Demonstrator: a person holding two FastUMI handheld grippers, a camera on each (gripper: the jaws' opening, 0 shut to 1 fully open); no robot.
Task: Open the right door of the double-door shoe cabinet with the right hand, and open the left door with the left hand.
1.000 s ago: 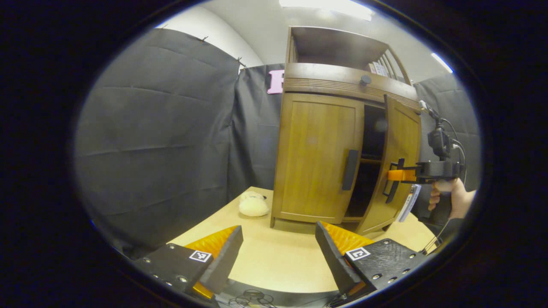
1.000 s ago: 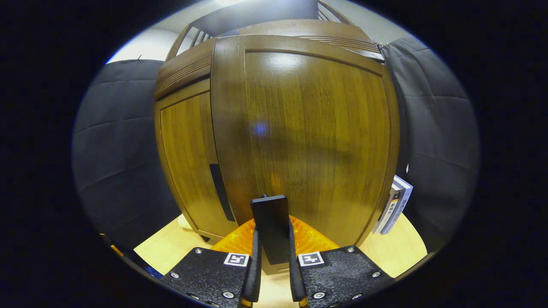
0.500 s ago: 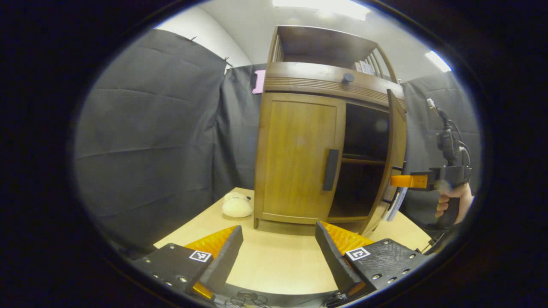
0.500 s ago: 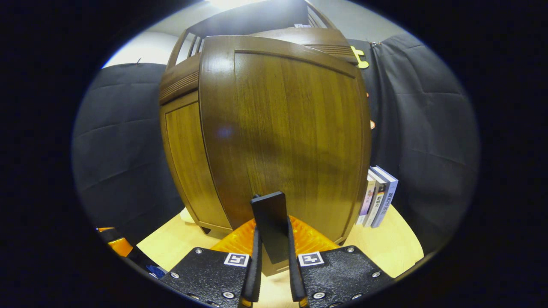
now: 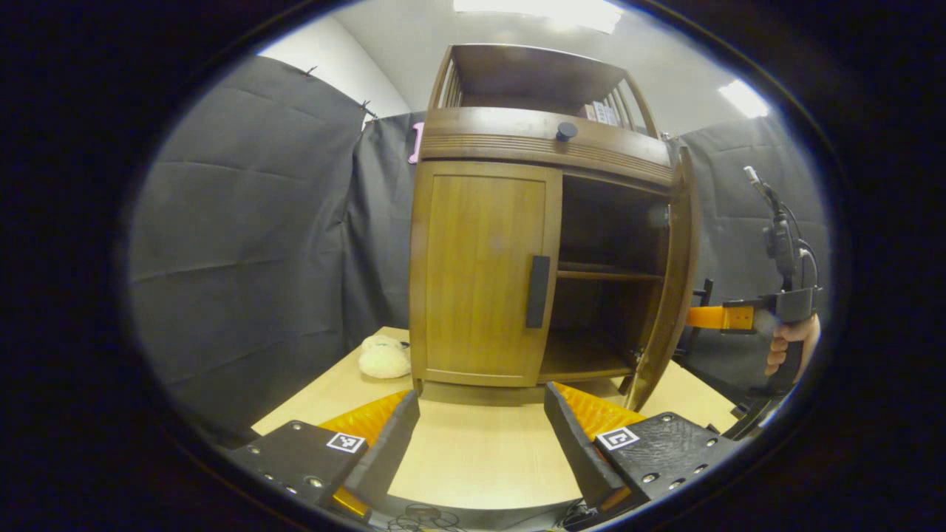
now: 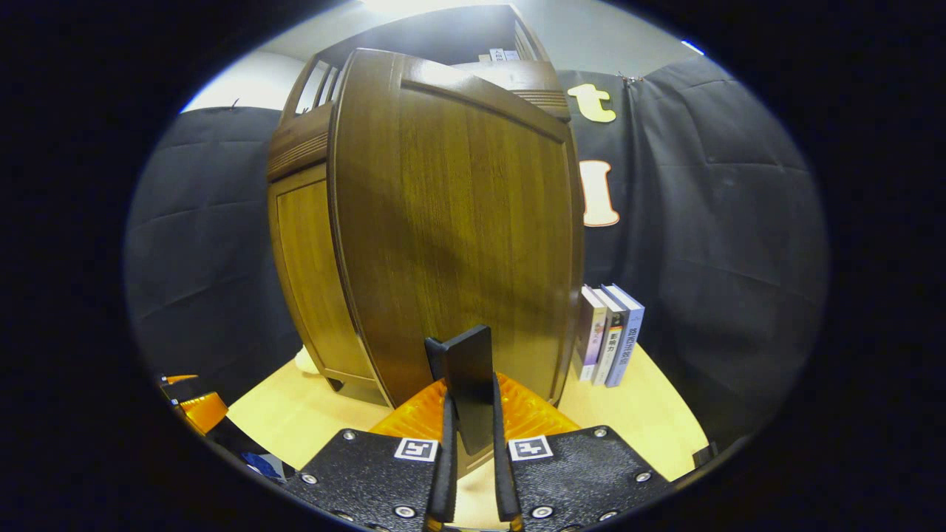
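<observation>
The shoe cabinet [image 5: 488,148] stood on the table [image 5: 473,458], its right door [image 6: 458,222] swung wide open so the shelves showed, its left door [image 5: 484,270] shut with its dark handle [image 5: 538,291] untouched. The right gripper [image 6: 471,473] was clamped on the right door's handle [image 6: 467,384], both fingers pressing it. The left gripper [image 5: 480,443] hung well short of the cabinet, jaws spread and empty; by my judgement half the job remained.

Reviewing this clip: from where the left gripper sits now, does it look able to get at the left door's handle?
Probably yes. The left gripper is open and faces the closed left door; its dark handle stands exposed above bare table. The right door, swung out on the right gripper, stands clear.
</observation>
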